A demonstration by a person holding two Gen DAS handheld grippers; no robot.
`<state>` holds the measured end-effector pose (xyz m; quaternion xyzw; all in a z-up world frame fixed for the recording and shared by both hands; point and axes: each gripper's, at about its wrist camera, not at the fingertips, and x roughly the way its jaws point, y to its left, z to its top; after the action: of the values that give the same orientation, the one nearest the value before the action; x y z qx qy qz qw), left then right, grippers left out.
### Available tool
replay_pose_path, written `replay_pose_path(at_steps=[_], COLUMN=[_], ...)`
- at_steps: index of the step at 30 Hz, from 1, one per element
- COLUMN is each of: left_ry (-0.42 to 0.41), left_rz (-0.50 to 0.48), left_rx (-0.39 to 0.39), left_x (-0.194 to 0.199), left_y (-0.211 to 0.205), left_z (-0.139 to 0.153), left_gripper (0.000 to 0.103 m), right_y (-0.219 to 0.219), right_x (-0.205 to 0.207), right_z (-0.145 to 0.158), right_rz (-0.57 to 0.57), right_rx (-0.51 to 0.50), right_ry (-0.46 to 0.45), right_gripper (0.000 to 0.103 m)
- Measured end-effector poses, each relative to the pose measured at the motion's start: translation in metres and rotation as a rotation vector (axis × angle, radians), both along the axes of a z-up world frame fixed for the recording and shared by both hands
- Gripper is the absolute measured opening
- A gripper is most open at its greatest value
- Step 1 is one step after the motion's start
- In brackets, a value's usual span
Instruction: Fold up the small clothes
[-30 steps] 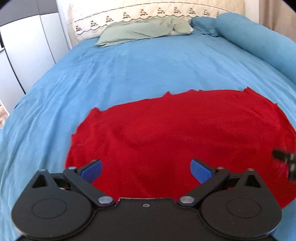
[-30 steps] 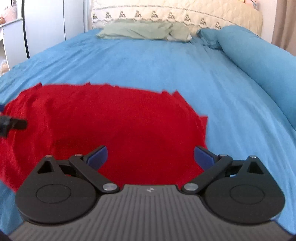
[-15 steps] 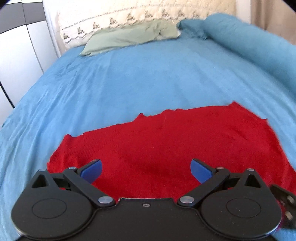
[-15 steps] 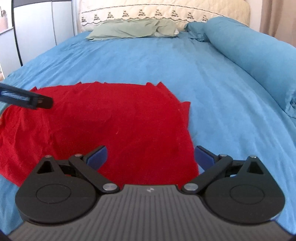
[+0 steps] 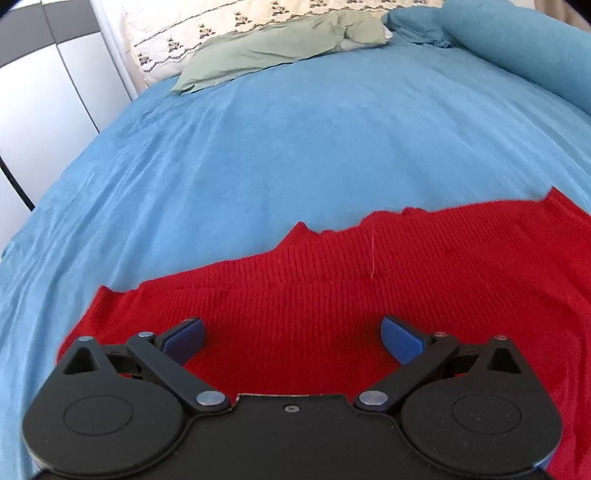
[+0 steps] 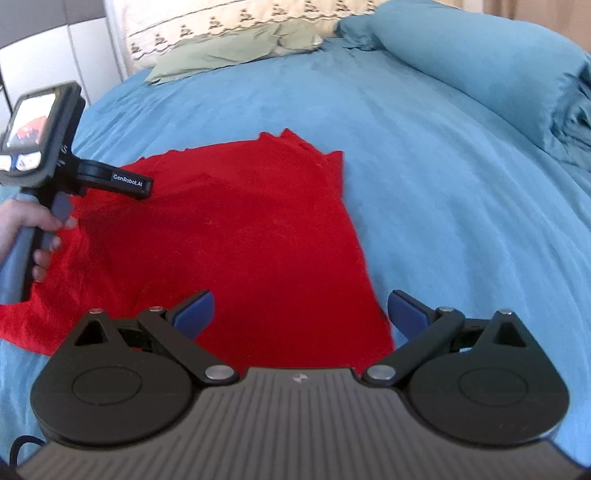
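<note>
A red knitted garment (image 5: 332, 280) lies spread flat on the blue bedspread (image 5: 295, 147). My left gripper (image 5: 291, 334) hovers over its near part, open, with nothing between the blue pads. In the right wrist view the same red garment (image 6: 240, 240) fills the middle, and my right gripper (image 6: 301, 308) is open above its near right edge. The left gripper's body (image 6: 48, 147), with its screen and a hand on the handle, shows at the left of that view, over the garment's left side.
A green pillow (image 5: 280, 51) and a cream quilted headboard (image 5: 221, 22) lie at the far end of the bed. A rolled blue duvet (image 6: 480, 66) runs along the right side. White wardrobe doors (image 5: 44, 92) stand to the left.
Both grippers have pulled back toward the garment's near edge, so less red fabric fills each view. The left gripper's body has come into the right wrist view. Both stay open.
</note>
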<state>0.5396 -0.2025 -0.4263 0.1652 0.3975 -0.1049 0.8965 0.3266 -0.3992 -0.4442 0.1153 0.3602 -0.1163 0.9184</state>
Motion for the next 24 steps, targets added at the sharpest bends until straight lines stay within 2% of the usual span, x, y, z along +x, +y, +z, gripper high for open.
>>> replay_pose_path(at_steps=[5,7,10,13,14,16,21,24], left_ry=[0.038,0.011,0.037,0.062,0.066,0.086,0.075,0.073], left_rz=[0.055,0.056,0.03,0.003,0.005,0.033,0.144,0.153], left_rx=[-0.017,-0.042,-0.076,-0.059,-0.051,-0.05,-0.131,-0.17], left_x=[-0.005,-0.029,-0.071,-0.104,-0.11,-0.111,-0.09,-0.076], left_y=[0.004,0.013,0.026,0.033,0.035,0.041,0.056,0.055], left_z=[0.021,0.035,0.046,0.044,0.041,0.033,0.029,0.03], left_gripper=[0.103,0.103,0.103,0.103,0.103,0.103,0.102,0.102], right_y=[-0.011,-0.014,-0.016,-0.015,-0.014,-0.012,-0.014,-0.019], right_x=[-0.017,-0.026,-0.036,-0.043,-0.044,-0.041,-0.023,-0.015], right_z=[0.012,0.018,0.019,0.014,0.011,0.003,-0.012,-0.015], right_rz=[-0.062,-0.078,-0.099,-0.114,-0.113,-0.106,-0.16,-0.227], right_rx=[0.048,0.089,0.166,0.253,0.282,0.343,0.416,0.457], right_ry=[0.008,0.013,0.044,0.073,0.074,0.067,-0.013,-0.056], right_gripper=[0.103,0.103,0.103,0.103,0.1,0.088,0.087,0.081])
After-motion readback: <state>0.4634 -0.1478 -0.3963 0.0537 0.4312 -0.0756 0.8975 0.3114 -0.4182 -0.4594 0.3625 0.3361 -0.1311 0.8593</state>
